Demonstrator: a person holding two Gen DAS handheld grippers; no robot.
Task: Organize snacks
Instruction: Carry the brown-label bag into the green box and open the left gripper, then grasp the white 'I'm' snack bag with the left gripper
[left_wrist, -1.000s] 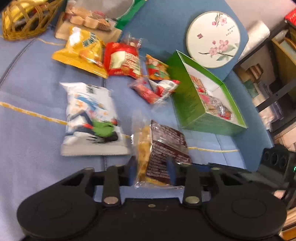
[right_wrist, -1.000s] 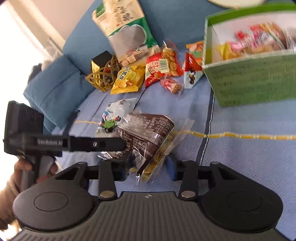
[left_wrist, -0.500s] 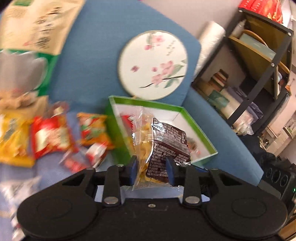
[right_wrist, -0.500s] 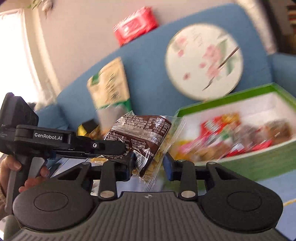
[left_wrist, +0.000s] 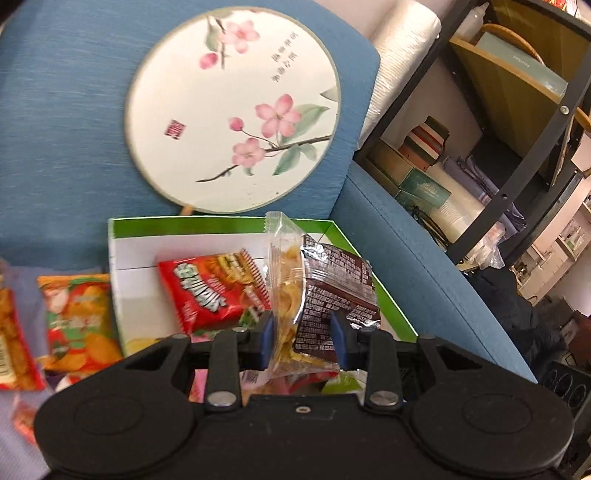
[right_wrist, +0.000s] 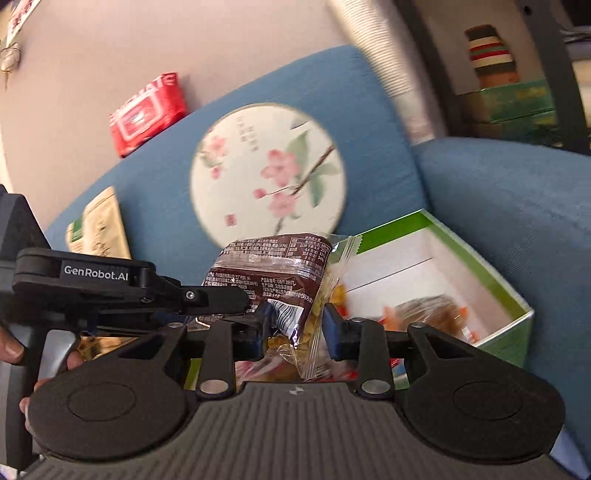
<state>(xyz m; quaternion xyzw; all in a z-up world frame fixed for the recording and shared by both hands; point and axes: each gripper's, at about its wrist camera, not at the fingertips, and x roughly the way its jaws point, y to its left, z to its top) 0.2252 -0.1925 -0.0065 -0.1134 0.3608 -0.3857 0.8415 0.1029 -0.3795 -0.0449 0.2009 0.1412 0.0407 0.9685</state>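
Note:
A brown-and-clear snack packet hangs over the open green box, with my left gripper shut on its lower part. In the right wrist view the same packet sits above the box. There the left gripper comes in from the left, gripping the packet's side. My right gripper has the packet's lower end between its pads. Its jaws are closing, and both pads touch the wrapper. A red snack bag and other packets lie inside the box.
A round flowered fan leans on the blue sofa back behind the box. An orange-green packet lies on the seat to the left. The sofa arm and a black shelf stand to the right. A hand holds the left gripper's handle.
Both grippers have carried the brown packet up off the sofa seat and across until it is over the green box. The right jaws have narrowed around it.

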